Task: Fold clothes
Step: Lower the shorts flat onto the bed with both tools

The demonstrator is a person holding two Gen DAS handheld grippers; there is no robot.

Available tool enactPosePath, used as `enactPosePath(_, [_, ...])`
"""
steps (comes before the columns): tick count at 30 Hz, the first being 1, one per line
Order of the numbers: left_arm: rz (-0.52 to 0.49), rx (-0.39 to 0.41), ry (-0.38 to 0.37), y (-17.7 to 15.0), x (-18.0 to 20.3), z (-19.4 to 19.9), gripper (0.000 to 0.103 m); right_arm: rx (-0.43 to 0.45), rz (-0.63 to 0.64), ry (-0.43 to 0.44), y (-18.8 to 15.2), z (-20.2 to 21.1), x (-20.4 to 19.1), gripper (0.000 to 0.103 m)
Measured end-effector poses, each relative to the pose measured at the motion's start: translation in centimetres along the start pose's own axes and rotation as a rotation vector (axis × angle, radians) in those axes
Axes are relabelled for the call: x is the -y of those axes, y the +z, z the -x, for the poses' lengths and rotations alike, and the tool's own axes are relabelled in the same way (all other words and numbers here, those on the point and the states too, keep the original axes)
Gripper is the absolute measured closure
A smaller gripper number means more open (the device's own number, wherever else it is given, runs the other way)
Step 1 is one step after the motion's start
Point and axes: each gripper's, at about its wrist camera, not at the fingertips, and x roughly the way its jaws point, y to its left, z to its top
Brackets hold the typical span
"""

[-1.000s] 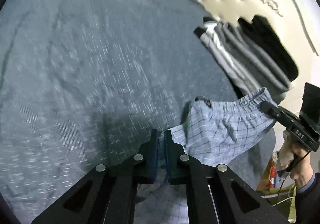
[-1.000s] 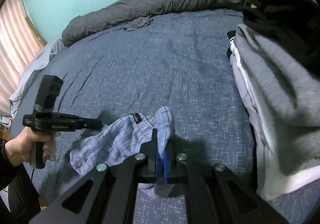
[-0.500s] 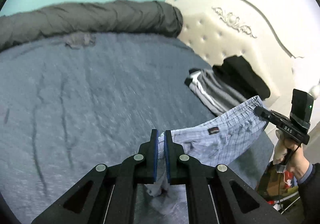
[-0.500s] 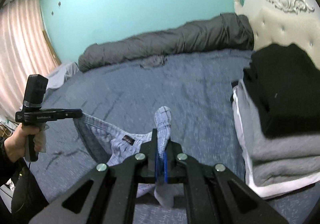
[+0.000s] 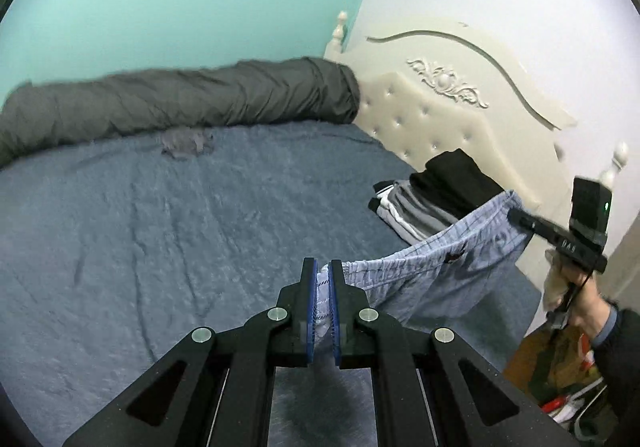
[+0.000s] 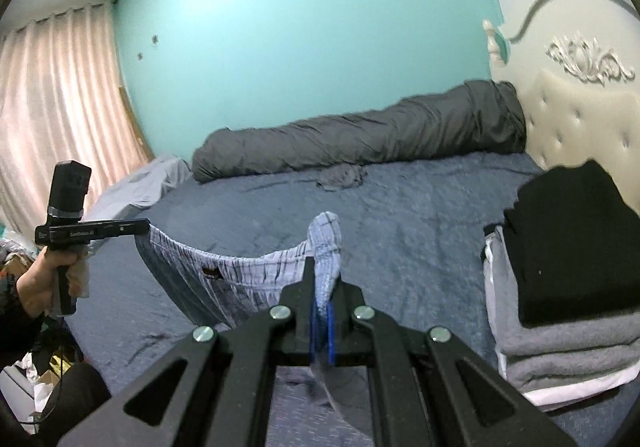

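Plaid boxer shorts (image 5: 432,267): light blue check, waistband stretched between both tools, held in the air above the bed (image 5: 160,247). Change noted: a second earlier the garment lay low and bunched against the sheet; half a second earlier it was partly raised; at this moment it hung clear of the bedding, with the waistband pulled into a shallow sagging line and the small dark label showing. Judged meaning: the lift-and-spread step was about complete, and the shorts were ready to be laid flat or doubled over.

Left tool (image 5: 323,279): clenched on one waistband corner at 6 o'clock in its own view, cloth sandwiched between the blue pads. Levelled toward the far wall, having tipped up from the bed.

Right tool (image 6: 322,311): clamped on the opposite corner, a tuft of fabric standing up above the jaws. Seen from the left view at 3 o'clock, held by the right hand (image 5: 568,287) at about the same height, well apart from the left.

Stack of folded clothes (image 6: 568,287): at 3 o'clock by the headboard (image 5: 440,115).

Rolled grey duvet (image 6: 360,135): at 12 o'clock, far edge of bed.
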Motion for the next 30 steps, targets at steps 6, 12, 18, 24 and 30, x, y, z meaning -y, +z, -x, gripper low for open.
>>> enactPosePath(6, [-0.025, 0.02, -0.018, 0.0, 0.6, 4.3, 0.097, 0.046, 0.047, 0.06, 1.3, 3.3, -2.7, 0.1])
enactPosePath(12, [0.045, -0.022, -0.011, -1.1, -1.8, 3.9, 0.097, 0.025, 0.076, 0.087, 1.4, 3.5, -4.7, 0.1])
enactPosePath(18, [0.156, -0.151, 0.026, -4.1, -7.6, -3.8, 0.097, -0.095, 0.018, 0.061, -1.1, -3.6, -3.2, 0.1])
enactPosePath(24, [0.234, -0.246, 0.076, -6.3, -14.4, -13.4, 0.097, -0.211, -0.069, 0.026, -4.4, -14.6, 0.5, 0.1])
enactPosePath(30, [0.26, -0.277, 0.086, -5.6, -19.0, -20.3, 0.097, -0.279, -0.08, -0.022, -5.0, -24.0, 4.2, 0.1])
